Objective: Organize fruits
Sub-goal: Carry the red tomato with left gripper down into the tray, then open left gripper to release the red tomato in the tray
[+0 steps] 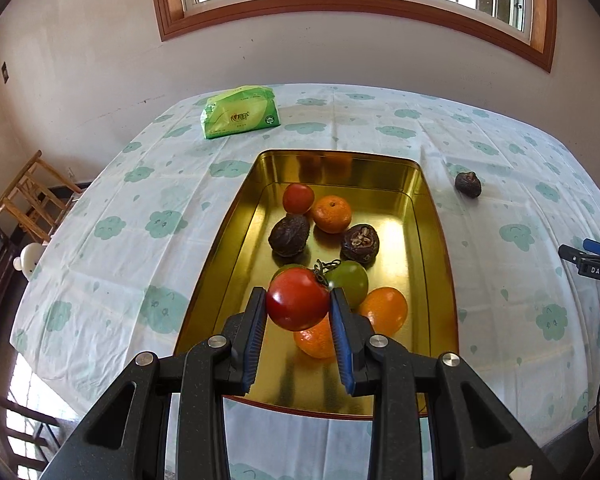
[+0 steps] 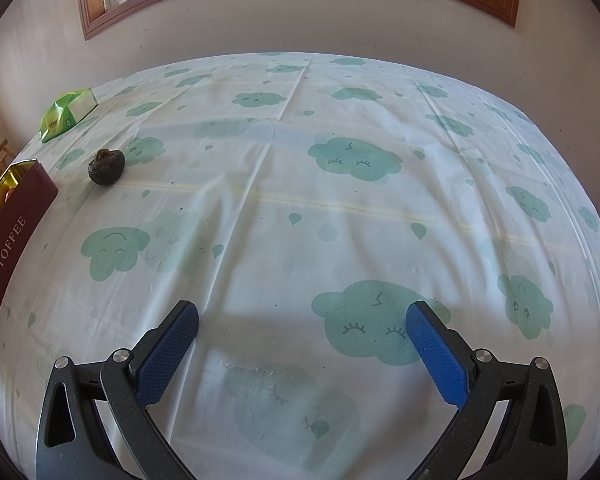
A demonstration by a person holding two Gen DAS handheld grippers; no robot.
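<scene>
Cloud-print table (image 2: 300,208) under a window. Red tomato (image 1: 298,305) is clamped in left gripper (image 1: 298,308) above tin (image 1: 236,216), near its front edge w/ other fruit. Right gripper (image 2: 302,320) is spread, empty. Placing step; next, tomato to be lowered & released. Dark fruit (image 2: 106,167) is left outside, by tin's far right corner.

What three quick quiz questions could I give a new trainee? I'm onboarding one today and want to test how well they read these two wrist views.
1. True or false: the left tool is shut on a round red tomato.
2. Which fruit lies outside the gold metal tin? A) the wrinkled dark brown fruit on the cloth B) an orange C) a green tomato
3. Fill in: the right tool is ____ over the cloud-print tablecloth.

Key: 1 true; 2 A; 3 open
</scene>
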